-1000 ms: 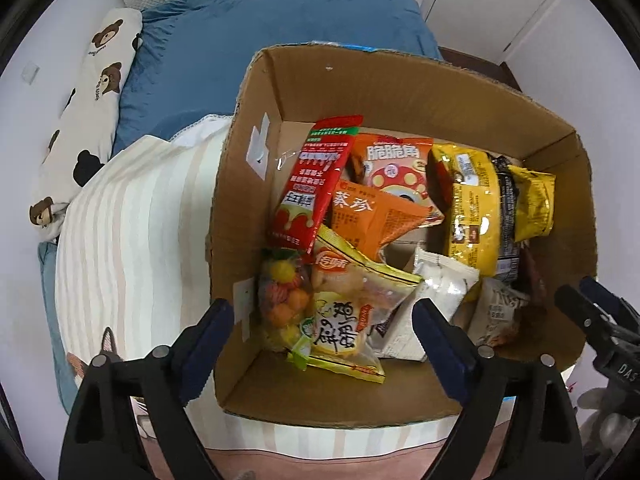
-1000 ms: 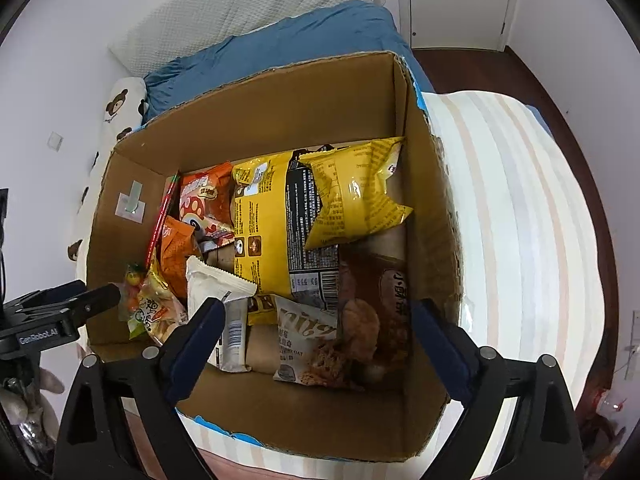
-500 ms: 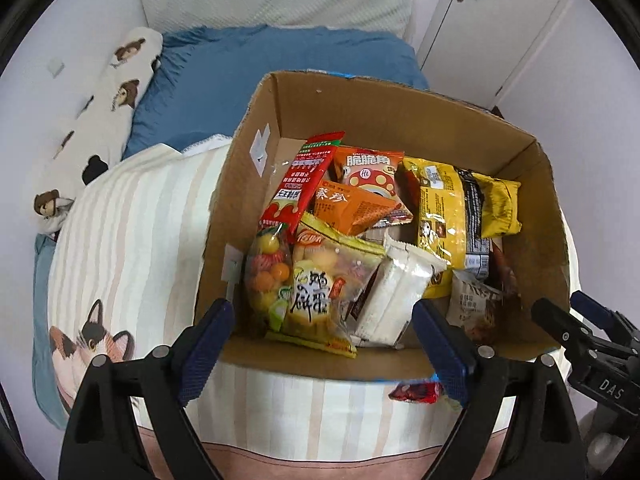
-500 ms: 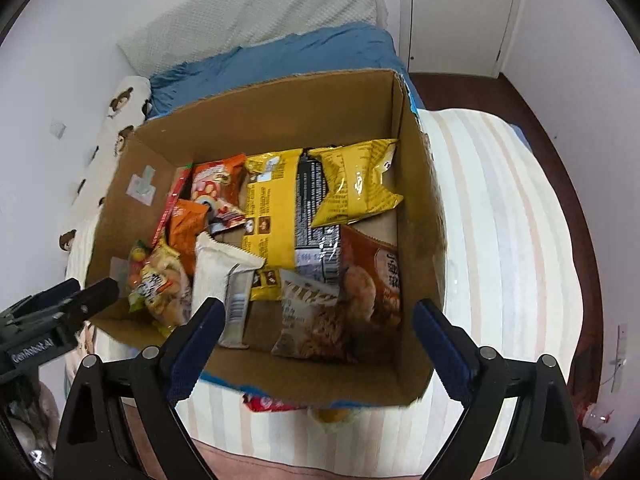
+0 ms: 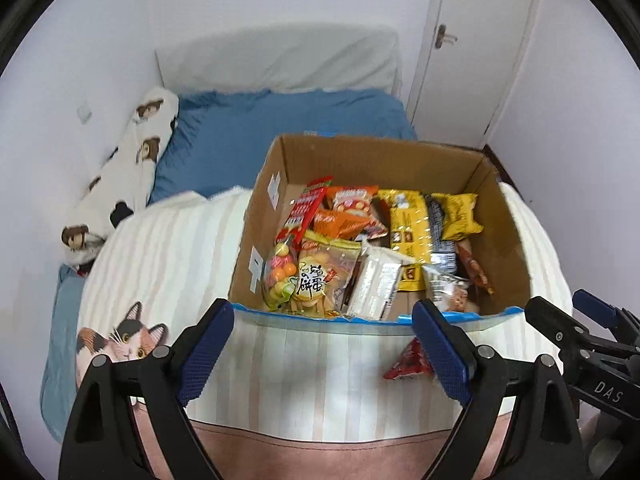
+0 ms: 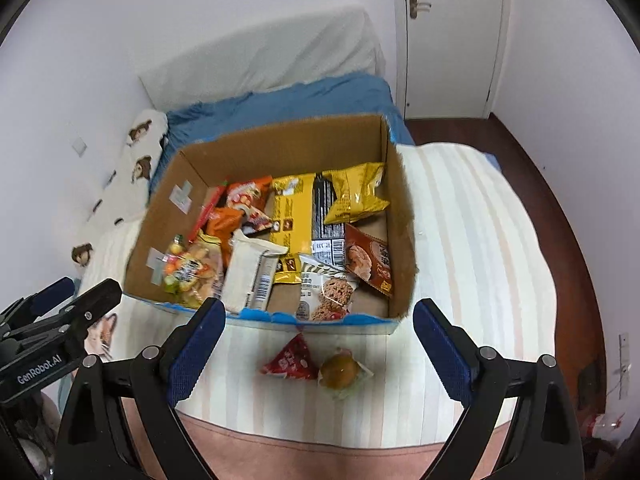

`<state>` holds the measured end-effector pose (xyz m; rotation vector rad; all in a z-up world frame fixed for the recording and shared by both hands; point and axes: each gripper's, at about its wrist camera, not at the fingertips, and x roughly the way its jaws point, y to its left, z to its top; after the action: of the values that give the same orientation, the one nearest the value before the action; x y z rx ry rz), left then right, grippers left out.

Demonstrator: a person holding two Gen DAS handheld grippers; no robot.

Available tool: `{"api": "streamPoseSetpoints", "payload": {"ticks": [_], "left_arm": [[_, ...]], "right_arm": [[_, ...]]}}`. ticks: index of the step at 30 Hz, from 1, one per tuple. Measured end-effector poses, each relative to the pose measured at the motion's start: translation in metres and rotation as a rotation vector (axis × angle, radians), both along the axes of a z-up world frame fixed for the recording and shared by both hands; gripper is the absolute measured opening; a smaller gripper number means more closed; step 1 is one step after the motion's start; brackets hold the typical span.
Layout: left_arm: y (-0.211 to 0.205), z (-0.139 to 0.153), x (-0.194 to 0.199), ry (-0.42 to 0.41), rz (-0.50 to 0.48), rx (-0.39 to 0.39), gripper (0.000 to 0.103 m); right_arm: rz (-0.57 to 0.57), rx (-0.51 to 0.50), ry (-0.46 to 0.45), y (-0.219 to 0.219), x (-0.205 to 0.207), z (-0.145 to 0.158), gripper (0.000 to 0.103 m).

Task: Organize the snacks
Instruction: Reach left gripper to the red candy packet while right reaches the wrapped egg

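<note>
An open cardboard box (image 5: 508,240) (image 6: 400,216) stands on the striped blanket, filled with several snack packets: yellow bags (image 6: 356,196), orange packs (image 5: 340,220), a white bar (image 6: 252,268). In front of the box lie a small red triangular packet (image 6: 290,360) (image 5: 406,364) and a round yellowish wrapped snack (image 6: 340,370). My left gripper (image 5: 320,344) hangs open above the blanket just before the box's near wall, with nothing between its fingers. My right gripper (image 6: 316,344) is open too, and the two loose snacks lie below the gap between its fingers, untouched.
The bed carries a striped blanket with a cat print (image 5: 120,340), a blue quilt (image 5: 280,120), a bear-print pillow (image 5: 132,160) and a white pillow at the wall. A white door (image 6: 452,40) and dark wood floor (image 6: 560,220) are at the right.
Both grippers have pulled back and risen away from the box. The box now sits farther off, and the two loose snacks in front of it have come into view.
</note>
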<state>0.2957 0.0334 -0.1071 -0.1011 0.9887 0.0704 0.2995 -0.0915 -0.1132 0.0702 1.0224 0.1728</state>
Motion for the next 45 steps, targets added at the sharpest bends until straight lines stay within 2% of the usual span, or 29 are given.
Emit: {"api": "streamPoseSetpoints", "payload": {"ticks": [8, 12, 16, 19, 21, 22, 23, 25, 29, 32, 33, 34, 35, 42, 45], "left_arm": [[-0.01, 0.036, -0.039, -0.094, -0.017, 0.005, 0.091], [-0.012, 0.037, -0.05, -0.093, -0.02, -0.021, 0.091], [-0.021, 0.015, -0.056, -0.051, -0.014, -0.006, 0.091], [-0.028, -0.016, -0.051, 0.026, -0.028, 0.002, 0.091], [-0.033, -0.044, -0.043, 0.085, -0.039, 0.025, 0.091], [-0.035, -0.056, -0.04, 0.111, -0.043, 0.028, 0.091], [-0.037, -0.07, -0.035, 0.14, -0.048, 0.032, 0.091], [-0.04, -0.092, -0.028, 0.19, -0.056, 0.041, 0.091], [-0.042, -0.118, -0.014, 0.231, -0.059, 0.057, 0.091], [-0.043, -0.126, -0.005, 0.247, -0.058, 0.064, 0.091], [-0.044, -0.13, -0.002, 0.256, -0.065, 0.066, 0.091], [-0.045, -0.132, 0.0, 0.261, -0.07, 0.067, 0.091], [-0.046, -0.133, 0.001, 0.265, -0.075, 0.068, 0.091], [-0.079, -0.143, 0.015, 0.312, -0.21, 0.029, 0.091], [-0.104, -0.154, 0.025, 0.353, -0.291, 0.044, 0.091]], "right_arm": [[-0.006, 0.054, -0.067, -0.013, -0.044, 0.038, 0.097], [-0.015, 0.083, -0.048, -0.021, -0.059, 0.036, 0.097], [-0.037, 0.114, 0.037, -0.032, -0.062, 0.003, 0.097], [-0.072, 0.158, 0.125, -0.042, -0.056, -0.043, 0.097], [-0.093, 0.169, 0.171, -0.045, -0.049, -0.076, 0.088], [-0.105, 0.178, 0.195, -0.047, -0.045, -0.092, 0.077], [-0.117, 0.188, 0.214, -0.047, -0.041, -0.105, 0.074], [-0.148, 0.221, 0.25, -0.051, -0.032, -0.132, 0.074], [-0.189, 0.266, 0.301, -0.045, -0.01, -0.174, 0.074], [-0.182, 0.222, 0.325, -0.031, 0.003, -0.199, 0.074], [-0.182, 0.205, 0.318, -0.028, 0.004, -0.202, 0.072], [-0.182, 0.182, 0.304, -0.025, 0.003, -0.202, 0.061], [-0.179, 0.179, 0.292, -0.025, 0.002, -0.202, 0.056], [-0.171, 0.199, 0.308, -0.047, -0.02, -0.198, 0.055], [-0.184, 0.207, 0.318, -0.063, -0.035, -0.197, 0.055]]}}
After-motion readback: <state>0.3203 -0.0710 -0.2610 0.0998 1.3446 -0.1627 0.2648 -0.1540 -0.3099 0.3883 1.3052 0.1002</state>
